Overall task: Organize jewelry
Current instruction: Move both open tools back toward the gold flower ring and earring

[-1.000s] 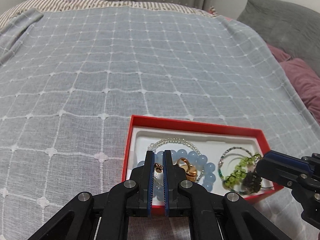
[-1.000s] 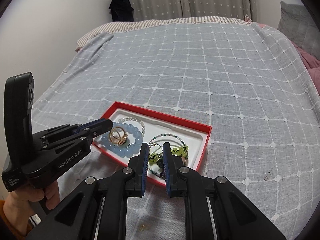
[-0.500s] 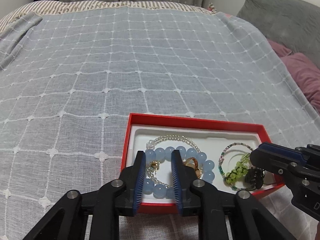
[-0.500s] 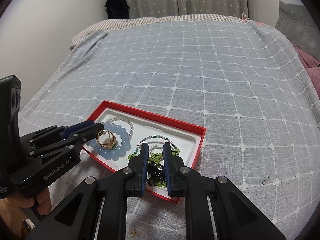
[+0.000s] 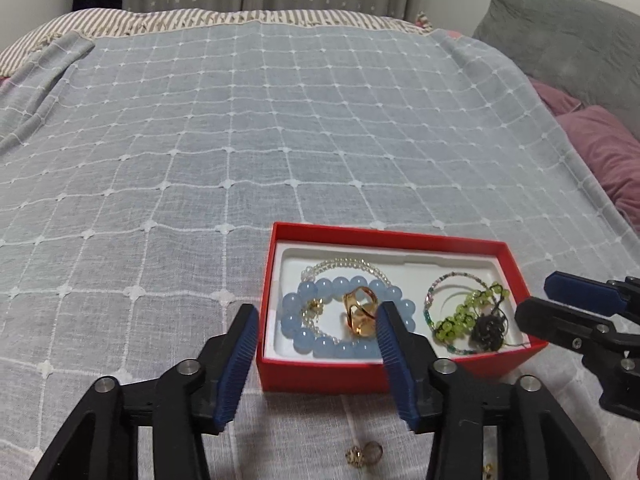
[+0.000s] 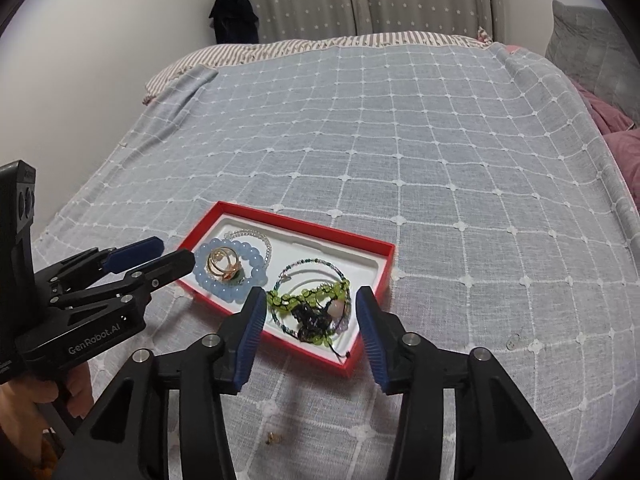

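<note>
A red box [image 5: 384, 240] [image 6: 372, 276] with a white liner lies on the bed. It holds a blue bead bracelet [image 5: 304, 336] [image 6: 256, 260], a gold ring [image 5: 360, 312] [image 6: 222, 266], a clear bead bracelet [image 5: 344, 264], and a green bead bracelet [image 5: 460, 320] [image 6: 308, 294] with a dark tangle. My left gripper [image 5: 316, 316] [image 6: 168, 254] is open and empty at the box's near left. My right gripper [image 6: 310, 300] [image 5: 536, 300] is open and empty over the box's right end. A small gold piece [image 5: 362, 454] lies on the cover in front of the box.
The bed has a grey-blue checked cover [image 5: 240, 140]. Grey [image 5: 568, 56] and pink pillows [image 5: 600, 152] lie at the right. A tiny gold bit [image 6: 273, 436] and a small clear piece [image 6: 512, 342] lie on the cover near the box.
Both grippers opened and drew back from the box. The left one let go of a small gold piece into the box; the right one let go of the dark tangle.
</note>
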### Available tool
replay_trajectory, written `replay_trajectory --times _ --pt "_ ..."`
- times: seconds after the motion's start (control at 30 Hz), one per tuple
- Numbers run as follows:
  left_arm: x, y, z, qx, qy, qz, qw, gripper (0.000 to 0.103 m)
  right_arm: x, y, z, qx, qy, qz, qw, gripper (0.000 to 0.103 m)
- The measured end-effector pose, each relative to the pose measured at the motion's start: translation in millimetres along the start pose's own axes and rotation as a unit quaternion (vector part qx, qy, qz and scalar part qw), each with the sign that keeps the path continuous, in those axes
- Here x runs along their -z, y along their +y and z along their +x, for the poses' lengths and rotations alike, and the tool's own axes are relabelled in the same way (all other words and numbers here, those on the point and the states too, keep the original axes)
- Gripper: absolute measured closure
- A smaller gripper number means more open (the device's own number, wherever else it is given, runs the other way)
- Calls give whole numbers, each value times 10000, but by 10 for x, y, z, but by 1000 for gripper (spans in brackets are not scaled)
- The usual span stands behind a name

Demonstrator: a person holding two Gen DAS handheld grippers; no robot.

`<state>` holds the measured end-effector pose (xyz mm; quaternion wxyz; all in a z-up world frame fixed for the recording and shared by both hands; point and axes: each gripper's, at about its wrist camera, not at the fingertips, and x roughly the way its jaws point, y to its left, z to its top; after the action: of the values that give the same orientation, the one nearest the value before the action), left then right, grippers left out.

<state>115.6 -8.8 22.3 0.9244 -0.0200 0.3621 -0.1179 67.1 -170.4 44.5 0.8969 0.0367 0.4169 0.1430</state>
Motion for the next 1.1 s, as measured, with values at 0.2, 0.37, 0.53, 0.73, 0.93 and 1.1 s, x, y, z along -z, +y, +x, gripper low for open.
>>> replay_trajectory --times 0.2,0.37,0.53,0.73,0.93,1.1 --pt "133 11 -115 -147 119 -67 9998 25 124 -40 -154 75 30 46 10000 40" --pt "270 48 -188 -231 271 -99 9993 13 250 -64 -205 122 169 50 9998 39" --pt "398 68 -212 -263 492 -76 9984 10 376 -76 -233 125 339 10 9993 39" --pt "534 111 -233 -339 692 -28 9970 7 556 -56 -255 201 508 -172 9984 39" --pt "695 150 -223 -419 934 60 9947 6 738 7 -236 270 689 -417 9964 39" --pt "801 144 -236 -466 1054 161 9932 6 855 66 -230 270 793 -569 9949 39"
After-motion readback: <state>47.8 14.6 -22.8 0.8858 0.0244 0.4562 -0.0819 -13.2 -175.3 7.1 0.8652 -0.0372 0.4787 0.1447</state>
